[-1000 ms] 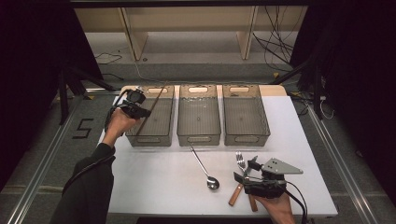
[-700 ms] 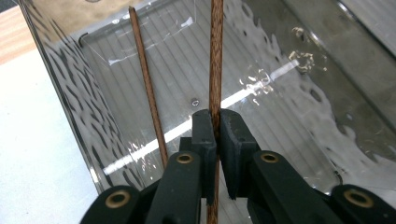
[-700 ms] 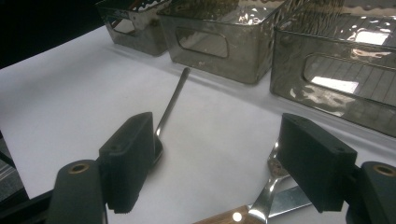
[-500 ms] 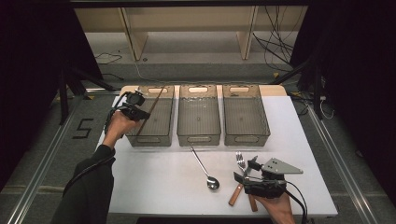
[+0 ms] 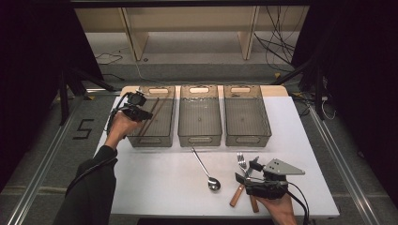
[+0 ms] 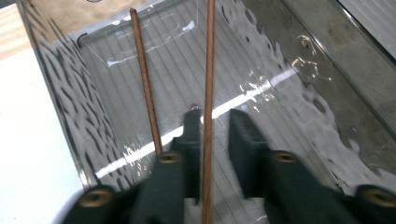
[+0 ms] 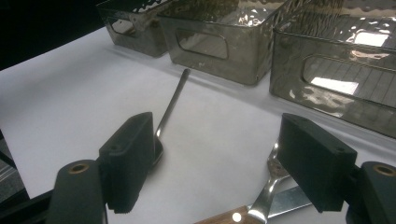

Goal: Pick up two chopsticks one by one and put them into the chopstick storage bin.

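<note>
- Left tool (image 6: 210, 135) hangs over the left bin (image 5: 165, 136); its jaws have just been opening, one chopstick (image 6: 208, 70) loose between them, the other chopstick (image 6: 144, 79) already inside.
- Best widen fully, then lift straight up.
- Right tool (image 7: 215, 158) waits released above the fork (image 7: 273, 186).

Two thin, round, reddish-brown wooden chopsticks (image 6: 145, 79) lie inside the leftmost of three smoky-grey translucent plastic bins (image 5: 141, 139) at the far side of the white table. In the high view they show as dark slanting lines (image 5: 154, 115) running from the bin's near left towards its far right corner. In the left gripper view one chopstick (image 6: 208, 93) runs lengthwise through the gap between the two black jaws, near the left one. The other lies apart to its left, its far tip reaching the bin's end wall.
</note>
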A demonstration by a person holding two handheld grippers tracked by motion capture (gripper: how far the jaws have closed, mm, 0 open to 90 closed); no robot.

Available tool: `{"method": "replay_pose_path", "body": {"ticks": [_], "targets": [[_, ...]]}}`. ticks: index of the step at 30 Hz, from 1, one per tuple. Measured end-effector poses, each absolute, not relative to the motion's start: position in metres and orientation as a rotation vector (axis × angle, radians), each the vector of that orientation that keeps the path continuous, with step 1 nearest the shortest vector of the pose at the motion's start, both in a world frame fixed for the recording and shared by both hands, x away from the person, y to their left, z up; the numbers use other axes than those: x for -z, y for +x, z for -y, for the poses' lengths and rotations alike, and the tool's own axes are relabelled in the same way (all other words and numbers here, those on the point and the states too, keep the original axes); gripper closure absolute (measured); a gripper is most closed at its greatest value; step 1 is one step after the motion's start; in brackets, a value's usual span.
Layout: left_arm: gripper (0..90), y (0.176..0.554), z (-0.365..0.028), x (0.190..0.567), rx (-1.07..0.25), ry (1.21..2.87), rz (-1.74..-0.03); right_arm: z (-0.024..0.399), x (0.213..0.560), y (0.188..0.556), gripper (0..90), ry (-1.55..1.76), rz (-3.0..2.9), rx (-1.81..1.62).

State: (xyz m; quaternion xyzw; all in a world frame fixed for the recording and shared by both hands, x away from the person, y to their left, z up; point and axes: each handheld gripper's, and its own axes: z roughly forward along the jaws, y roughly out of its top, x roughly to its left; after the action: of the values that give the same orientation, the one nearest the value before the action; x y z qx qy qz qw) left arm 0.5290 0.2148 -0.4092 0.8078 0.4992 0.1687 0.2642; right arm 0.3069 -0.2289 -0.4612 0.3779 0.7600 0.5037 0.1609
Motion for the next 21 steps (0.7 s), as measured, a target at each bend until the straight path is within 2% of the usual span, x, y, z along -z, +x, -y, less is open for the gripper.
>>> {"method": "replay_pose_path", "body": {"ticks": [3, 9, 14, 21], "targets": [[70.3, 0.526, -0.216, 0.404, -0.460, 2.149, -1.351, 0.229, 0.461, 0.307, 28.2, 1.081, -2.170, -1.438], [48.2, 0.511, -0.214, 0.390, -0.408, 2.071, -1.319, 0.228, 0.460, 0.306, 28.2, 1.077, -2.175, -1.437], [36.1, 0.494, -0.208, 0.386, -0.377, 2.032, -1.288, 0.226, 0.456, 0.306, 28.2, 1.073, -2.190, -1.437], [29.0, 0.461, -0.204, 0.383, -0.380, 1.976, -1.245, 0.217, 0.448, 0.309, 28.2, 1.061, -2.238, -1.413]]}}
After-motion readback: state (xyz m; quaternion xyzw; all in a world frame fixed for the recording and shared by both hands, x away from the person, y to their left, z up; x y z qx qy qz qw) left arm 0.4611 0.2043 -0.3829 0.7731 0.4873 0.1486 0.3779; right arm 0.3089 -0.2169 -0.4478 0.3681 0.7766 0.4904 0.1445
